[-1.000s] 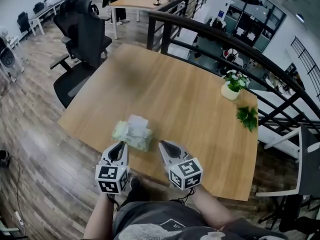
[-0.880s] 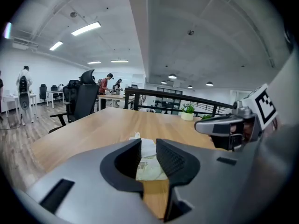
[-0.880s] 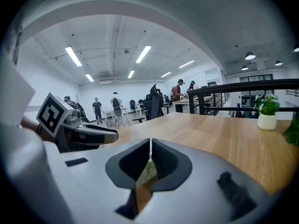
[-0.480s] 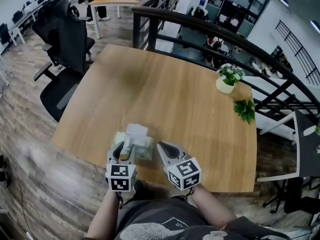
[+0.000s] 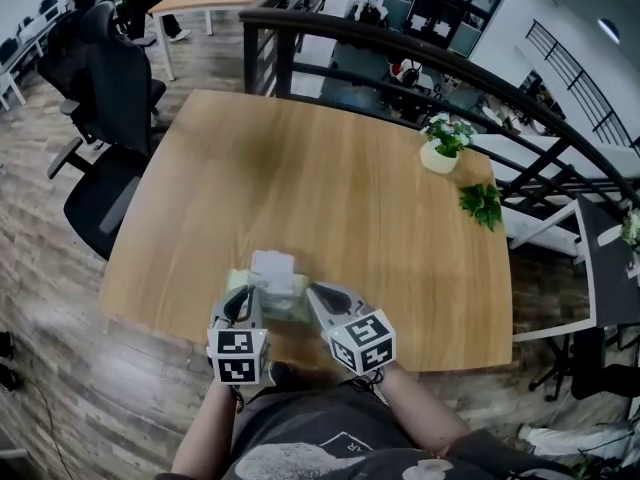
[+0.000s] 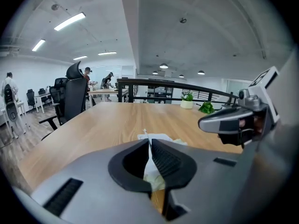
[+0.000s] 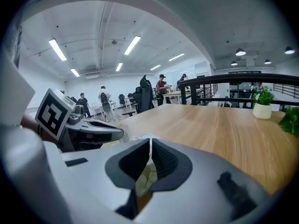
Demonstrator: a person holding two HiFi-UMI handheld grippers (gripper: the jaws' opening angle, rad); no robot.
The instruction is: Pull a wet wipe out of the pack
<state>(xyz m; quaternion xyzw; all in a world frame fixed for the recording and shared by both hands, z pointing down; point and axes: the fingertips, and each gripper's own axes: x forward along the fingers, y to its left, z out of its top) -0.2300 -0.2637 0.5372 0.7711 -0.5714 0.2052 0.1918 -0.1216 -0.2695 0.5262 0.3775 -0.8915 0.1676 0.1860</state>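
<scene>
A pale green wet wipe pack [image 5: 291, 307] lies near the front edge of the wooden table [image 5: 330, 178], with a white wipe [image 5: 272, 266] standing up from its top. My left gripper [image 5: 252, 293] is at the wipe's left side. Its jaws are closing, and in the left gripper view [image 6: 149, 141] a strip of the wipe [image 6: 161, 138] sits pinched between the pads. My right gripper [image 5: 311, 291] is shut with nothing in it, its tips at the pack's right end. In the right gripper view [image 7: 150, 141] the pack [image 7: 145, 176] shows below the jaws.
A small potted plant [image 5: 440, 148] and a loose green sprig [image 5: 482, 203] sit at the table's far right. A black office chair [image 5: 100, 118] stands to the left. A dark railing [image 5: 400, 53] runs behind the table. The table's front edge [image 5: 160, 320] lies just under my grippers.
Both grippers moved forward and down onto the pack. The left jaws opened around the wipe half a second ago and have now closed on it. The right jaws stayed shut.
</scene>
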